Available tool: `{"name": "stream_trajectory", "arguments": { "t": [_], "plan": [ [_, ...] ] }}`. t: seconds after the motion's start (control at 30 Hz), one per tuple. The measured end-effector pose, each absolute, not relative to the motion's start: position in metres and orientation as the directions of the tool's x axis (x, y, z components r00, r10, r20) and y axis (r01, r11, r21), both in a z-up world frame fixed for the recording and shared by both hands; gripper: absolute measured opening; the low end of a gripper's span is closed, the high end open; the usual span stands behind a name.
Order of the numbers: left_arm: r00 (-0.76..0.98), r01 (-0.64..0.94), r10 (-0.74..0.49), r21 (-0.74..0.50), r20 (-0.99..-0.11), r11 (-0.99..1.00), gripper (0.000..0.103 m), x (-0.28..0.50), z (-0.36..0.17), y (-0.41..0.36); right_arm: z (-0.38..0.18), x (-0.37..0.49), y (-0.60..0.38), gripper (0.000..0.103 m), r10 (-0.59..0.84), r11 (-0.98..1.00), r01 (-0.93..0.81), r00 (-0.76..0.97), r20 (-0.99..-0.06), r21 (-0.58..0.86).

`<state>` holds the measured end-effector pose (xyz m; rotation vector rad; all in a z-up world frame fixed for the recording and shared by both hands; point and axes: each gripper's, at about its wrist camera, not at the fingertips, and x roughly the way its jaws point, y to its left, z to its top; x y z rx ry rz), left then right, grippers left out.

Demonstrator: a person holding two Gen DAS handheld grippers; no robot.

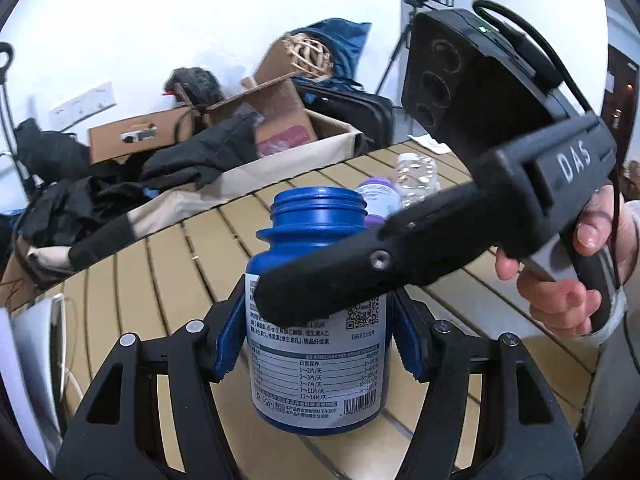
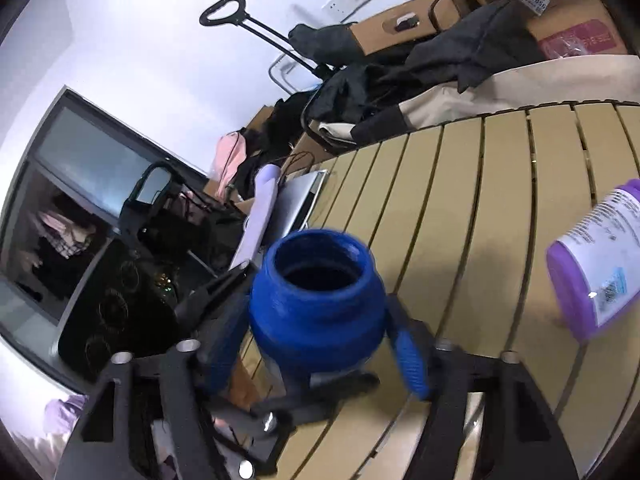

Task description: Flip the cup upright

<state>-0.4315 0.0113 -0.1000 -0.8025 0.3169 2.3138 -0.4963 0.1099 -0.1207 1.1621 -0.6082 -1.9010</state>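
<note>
A blue bottle [image 1: 316, 320] with a white label and an open threaded mouth stands upright on the slatted table [image 1: 180, 272]. My left gripper [image 1: 318, 348] has its blue pads on both sides of the bottle's body. My right gripper [image 2: 320, 340] reaches in from the right; its blue fingers [image 2: 412, 360] flank the bottle's shoulder [image 2: 316, 312], and one black finger [image 1: 360, 272] crosses the label in the left wrist view. Whether each gripper presses the bottle or stands just apart is unclear.
A purple bottle [image 2: 596, 264] with a white label stands on the table behind the blue one, and a clear crumpled plastic bottle [image 1: 416, 176] further back. Cardboard boxes [image 1: 132, 140], dark clothes and a tripod lie beyond the far edge. A laptop [image 2: 296, 200] sits at the table's left end.
</note>
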Motion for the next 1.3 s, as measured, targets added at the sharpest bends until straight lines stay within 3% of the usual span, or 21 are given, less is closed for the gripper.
{"name": "stream_trajectory", "arguments": {
  "t": [0.17,0.27,0.33,0.4,0.5,0.73,0.93,0.97,1.13,1.23,1.3],
  "plan": [
    [-0.602,-0.625,0.507,-0.031,-0.617,-0.78,0.06,-0.436,-0.102,-0.001,-0.119,-0.497,0.098,0.068,-0.821,-0.571,0.412,-0.268,-0.504,0.711],
    [-0.605,-0.563,0.463,-0.063,-0.648,-0.824,0.088,-0.44,-0.108,-0.012,-0.11,-0.496,0.092,0.068,-0.789,-0.613,0.446,-0.318,-0.525,0.652],
    [-0.604,-0.498,0.443,-0.121,-0.662,-0.859,0.089,-0.434,-0.118,-0.031,-0.103,-0.491,0.084,0.068,-0.721,-0.689,0.479,-0.383,-0.577,0.543],
    [-0.629,-0.391,0.351,-0.109,-0.693,-0.914,0.098,-0.428,-0.128,-0.047,-0.105,-0.485,0.068,0.068,-0.621,-0.768,0.51,-0.445,-0.646,0.387],
    [-0.63,-0.275,0.29,-0.142,-0.721,-0.951,0.098,-0.425,-0.14,-0.067,-0.12,-0.48,0.04,0.068,-0.481,-0.826,0.535,-0.503,-0.718,0.179],
    [-0.683,-0.21,0.2,-0.074,-0.703,-0.975,0.098,-0.413,-0.148,-0.062,-0.132,-0.471,0.03,0.069,-0.457,-0.816,0.57,-0.54,-0.706,0.093],
    [-0.695,-0.174,0.16,-0.052,-0.701,-0.983,0.099,-0.41,-0.14,-0.061,-0.13,-0.464,0.033,0.075,-0.453,-0.816,0.568,-0.513,-0.729,0.107],
    [-0.698,-0.172,0.158,-0.051,-0.698,-0.984,0.098,-0.408,-0.136,-0.06,-0.125,-0.462,0.038,0.078,-0.472,-0.816,0.563,-0.512,-0.718,0.135],
    [-0.742,-0.177,0.164,-0.046,-0.65,-0.983,0.102,-0.387,-0.1,-0.058,-0.093,-0.441,0.073,0.079,-0.52,-0.827,0.513,-0.54,-0.662,0.231],
    [-0.785,-0.177,0.145,-0.007,-0.603,-0.984,0.103,-0.366,-0.07,-0.054,-0.067,-0.418,0.102,0.082,-0.485,-0.858,0.463,-0.593,-0.642,0.22],
    [-0.805,-0.186,0.13,0.038,-0.579,-0.982,0.103,-0.355,-0.055,-0.047,-0.055,-0.405,0.119,0.083,-0.383,-0.91,0.384,-0.639,-0.667,0.155]
  ]
}}
